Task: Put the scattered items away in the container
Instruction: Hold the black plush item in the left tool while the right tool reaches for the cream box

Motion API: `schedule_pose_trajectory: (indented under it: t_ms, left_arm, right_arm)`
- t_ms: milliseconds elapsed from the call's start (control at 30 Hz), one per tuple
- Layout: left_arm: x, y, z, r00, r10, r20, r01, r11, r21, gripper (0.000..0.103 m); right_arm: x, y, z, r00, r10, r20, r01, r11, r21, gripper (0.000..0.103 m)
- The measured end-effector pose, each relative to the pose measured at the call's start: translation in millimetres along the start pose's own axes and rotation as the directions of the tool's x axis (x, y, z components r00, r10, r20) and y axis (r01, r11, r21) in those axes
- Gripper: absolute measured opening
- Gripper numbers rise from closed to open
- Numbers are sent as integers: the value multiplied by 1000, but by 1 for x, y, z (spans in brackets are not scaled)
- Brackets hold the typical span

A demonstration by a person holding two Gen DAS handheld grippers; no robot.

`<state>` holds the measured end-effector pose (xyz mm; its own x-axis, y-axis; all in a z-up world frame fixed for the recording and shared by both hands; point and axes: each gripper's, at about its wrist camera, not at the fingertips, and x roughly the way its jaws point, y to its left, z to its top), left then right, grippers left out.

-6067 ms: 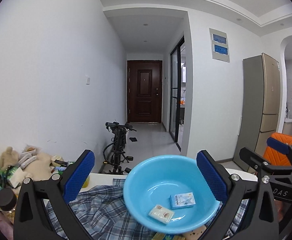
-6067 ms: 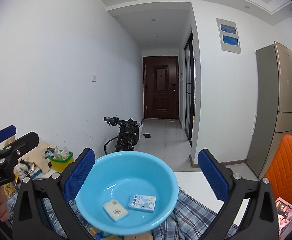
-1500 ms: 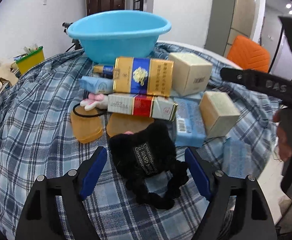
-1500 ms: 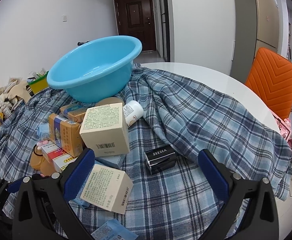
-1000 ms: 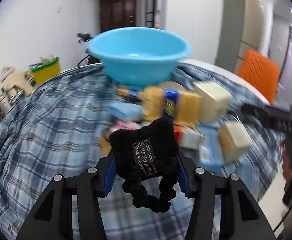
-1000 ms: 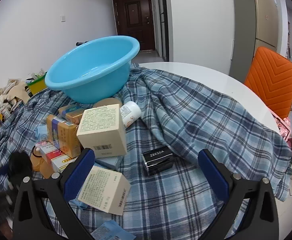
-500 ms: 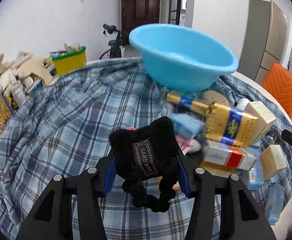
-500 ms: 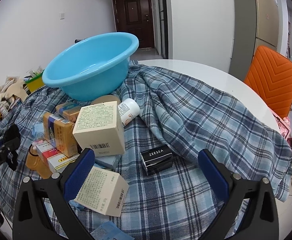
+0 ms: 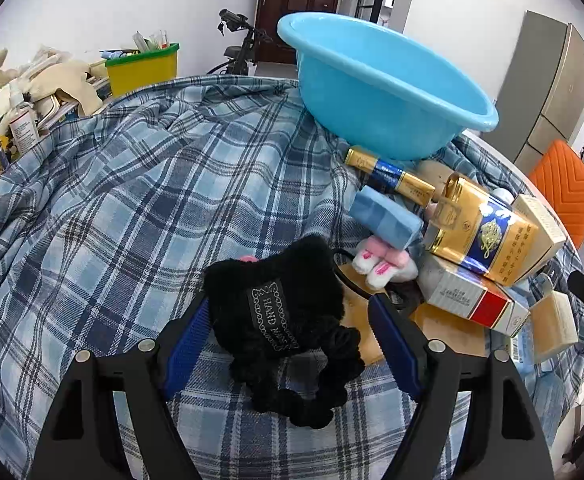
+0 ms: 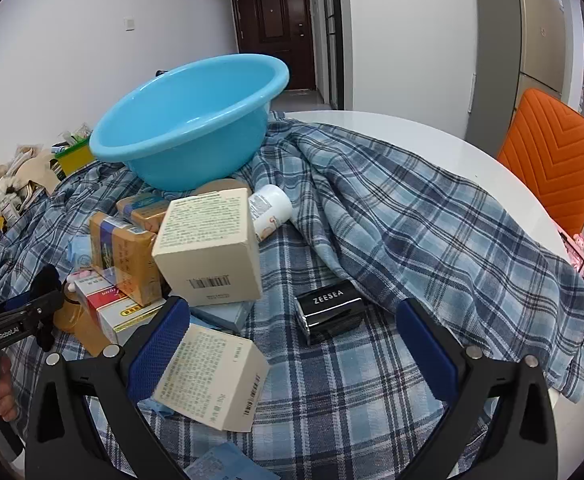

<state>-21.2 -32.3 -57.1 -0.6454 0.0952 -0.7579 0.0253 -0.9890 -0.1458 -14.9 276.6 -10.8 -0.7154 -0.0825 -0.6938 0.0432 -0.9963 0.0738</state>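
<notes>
My left gripper (image 9: 290,330) is shut on a black fuzzy pouch (image 9: 280,320) with a "hand made" label, held above the plaid cloth. The blue basin (image 9: 380,92) stands beyond it, up and to the right; it also shows in the right wrist view (image 10: 196,128). My right gripper (image 10: 292,344) is open and empty, low over the cloth, with a cream box (image 10: 212,376) by its left finger and a black ZEESEA case (image 10: 328,308) between the fingers, farther off. The left gripper shows at the left edge of the right wrist view (image 10: 24,316).
Boxes lie piled before the basin: a gold and blue carton (image 9: 488,236), a red and white pack (image 9: 468,300), a large cream box (image 10: 212,248), a white bottle (image 10: 270,208). The plaid cloth (image 10: 412,220) covers a round white table. An orange chair (image 10: 548,160) stands at the right.
My left gripper closed on the black pouch, lifted it off the cloth and swung left with it. My right gripper stayed open, almost still.
</notes>
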Motion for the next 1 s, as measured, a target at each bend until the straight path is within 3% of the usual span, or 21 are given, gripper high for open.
schedule_pose_trajectory:
  t_ms: [100, 133, 167, 233, 433, 567, 1000]
  left_arm:
    - [0, 2, 1, 1000, -17, 6, 17, 1000, -25, 79]
    - [1, 4, 1, 1000, -16, 7, 16, 999, -34, 61]
    - [1, 5, 2, 1000, -2, 7, 2, 999, -39, 53]
    - [-1, 5, 3, 1000, -9, 15, 9, 1000, -30, 50]
    - [-22, -7, 5, 995, 39, 86, -42, 998, 37, 49]
    - [-35, -10, 7, 992, 35, 120, -42, 998, 53, 49]
    - [-37, -10, 1, 995, 27, 92, -33, 997, 68, 50]
  right_arm:
    - [1, -1, -1, 1000, 1, -5, -1, 1000, 0, 103]
    - [1, 0, -1, 1000, 1, -6, -1, 1000, -1, 103]
    - [1, 0, -1, 1000, 1, -6, -1, 1000, -3, 103]
    - [0, 0, -1, 1000, 0, -3, 0, 1000, -4, 103]
    - [-3, 1, 2, 1000, 9, 11, -8, 1000, -10, 103]
    - [-1, 11, 6, 1000, 23, 9, -22, 999, -44, 103]
    - [23, 45, 25, 999, 40, -10, -41, 987, -157, 103]
